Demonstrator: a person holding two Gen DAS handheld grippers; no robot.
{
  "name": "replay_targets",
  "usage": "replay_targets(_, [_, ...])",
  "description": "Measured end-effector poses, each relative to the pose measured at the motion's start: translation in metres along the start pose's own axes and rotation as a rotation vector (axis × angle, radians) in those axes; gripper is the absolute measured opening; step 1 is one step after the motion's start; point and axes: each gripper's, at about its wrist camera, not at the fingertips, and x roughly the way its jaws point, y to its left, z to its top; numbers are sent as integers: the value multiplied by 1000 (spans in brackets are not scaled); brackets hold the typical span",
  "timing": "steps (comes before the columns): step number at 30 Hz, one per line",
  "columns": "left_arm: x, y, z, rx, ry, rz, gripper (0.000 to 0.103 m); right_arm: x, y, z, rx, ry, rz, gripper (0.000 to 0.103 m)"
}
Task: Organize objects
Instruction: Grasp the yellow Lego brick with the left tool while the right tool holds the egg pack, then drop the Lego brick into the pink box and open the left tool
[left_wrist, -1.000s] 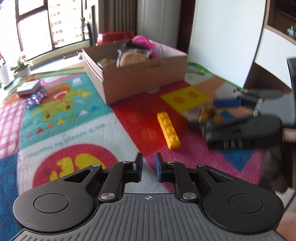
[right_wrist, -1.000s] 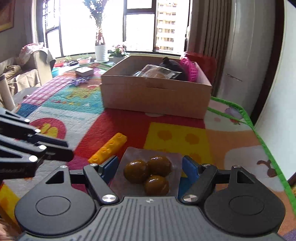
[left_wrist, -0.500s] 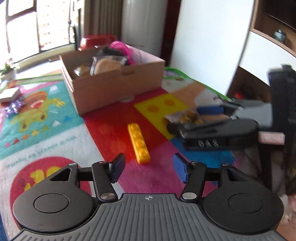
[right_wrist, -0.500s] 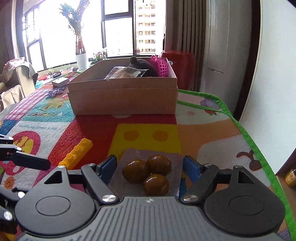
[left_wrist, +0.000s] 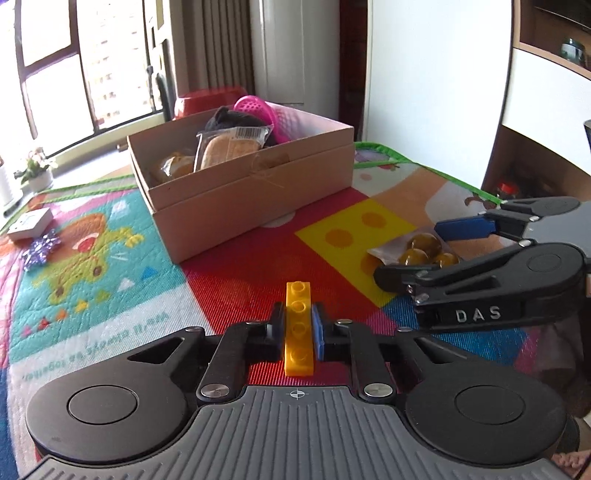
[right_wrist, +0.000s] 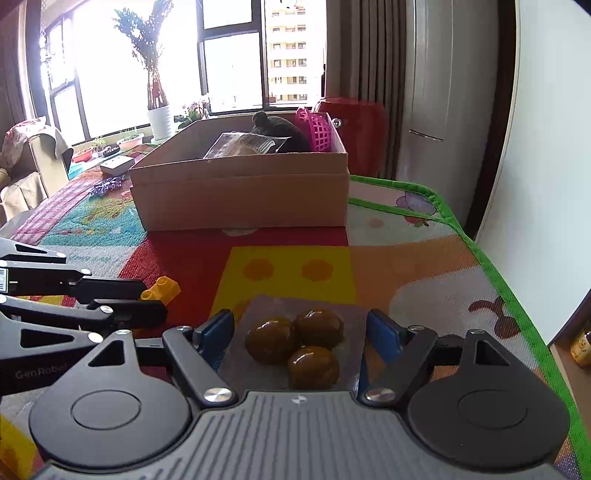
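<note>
Left gripper (left_wrist: 298, 329), fingers drawn in against the two long sides of a yellow toy brick (left_wrist: 298, 328); the brick is a single row of four round studs, glossy plastic, lying lengthwise between the blue pads with one end projecting past the fingertips. It sits over the red patch of the play mat (left_wrist: 92, 258), toward the mat's near edge; whether it rests on the mat or is raised off it cannot be judged from this angle. Right gripper (right_wrist: 301, 332), fingers spread wide, straddling a clear packet (right_wrist: 295, 347) that holds three round, brown, shiny pieces; the pads appear to stand just clear of the packet's edges. The packet lies flat at the near side of the yellow square, close to the mat's right edge. An open cardboard box (left_wrist: 258, 199) stands toward the far edge of the mat, holding a wrapped bun (left_wrist: 231, 146), a dark knitted item and a pink basket (right_wrist: 318, 131).
</note>
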Motion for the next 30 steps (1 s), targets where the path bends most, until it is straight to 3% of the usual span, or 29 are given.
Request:
replay_targets(9, [-35, 19, -29, -33, -7, -3, 17, -18, 13, 0, -57, 10, 19, 76])
replay_targets(14, [-58, 37, -26, -96, -67, -3, 17, -50, 18, 1, -80, -25, 70, 76])
replay_targets(21, [-66, 69, 41, -196, -229, 56, 17, -79, 19, 11, -89, -93, 85, 76])
replay_targets(27, [-42, 106, 115, -264, -312, 105, 17, -72, 22, 19, -106, -93, 101, 76])
replay_targets(30, [-9, 125, 149, -314, -317, 44, 19, -61, 23, 25, -102, -77, 108, 76])
